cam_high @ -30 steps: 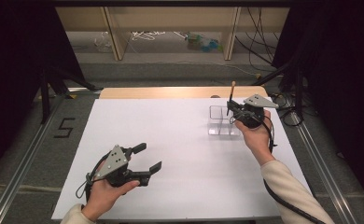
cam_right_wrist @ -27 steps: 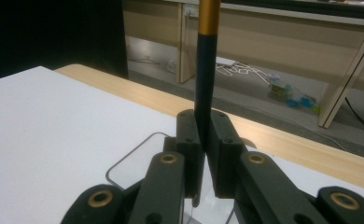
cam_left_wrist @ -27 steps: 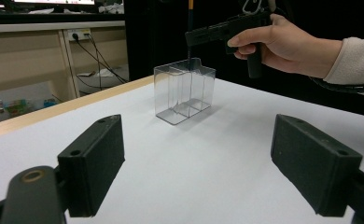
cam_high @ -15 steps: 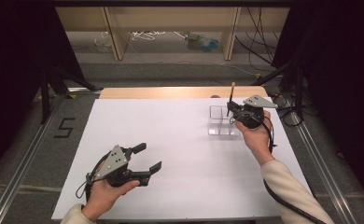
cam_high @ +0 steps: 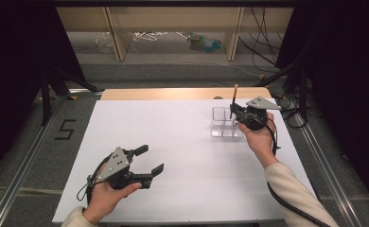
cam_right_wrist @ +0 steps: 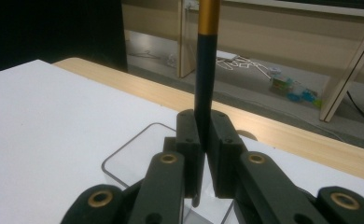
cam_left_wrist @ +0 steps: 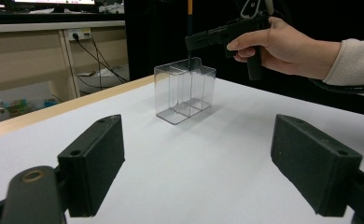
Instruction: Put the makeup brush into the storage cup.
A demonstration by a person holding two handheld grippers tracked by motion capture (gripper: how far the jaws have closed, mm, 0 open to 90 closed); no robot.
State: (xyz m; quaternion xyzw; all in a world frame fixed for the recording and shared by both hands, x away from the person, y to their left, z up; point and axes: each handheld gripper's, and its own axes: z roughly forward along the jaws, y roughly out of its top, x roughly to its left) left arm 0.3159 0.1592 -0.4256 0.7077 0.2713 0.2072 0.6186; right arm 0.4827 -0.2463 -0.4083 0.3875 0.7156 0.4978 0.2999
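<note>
The right tool [cam_high: 233, 111] clamps a slim dark pen [cam_right_wrist: 205, 70] with a gold band, upright over the clear plastic box [cam_high: 224, 124] on the white counter [cam_high: 182, 142]; the left tool [cam_high: 148, 159] stands apart

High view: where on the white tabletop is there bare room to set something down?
The white tabletop is bare between the left gripper and the clear holder, and along its far-left part up to the wooden strip. It is crowded only at the holder, where the right gripper holds a pen over it.
</note>
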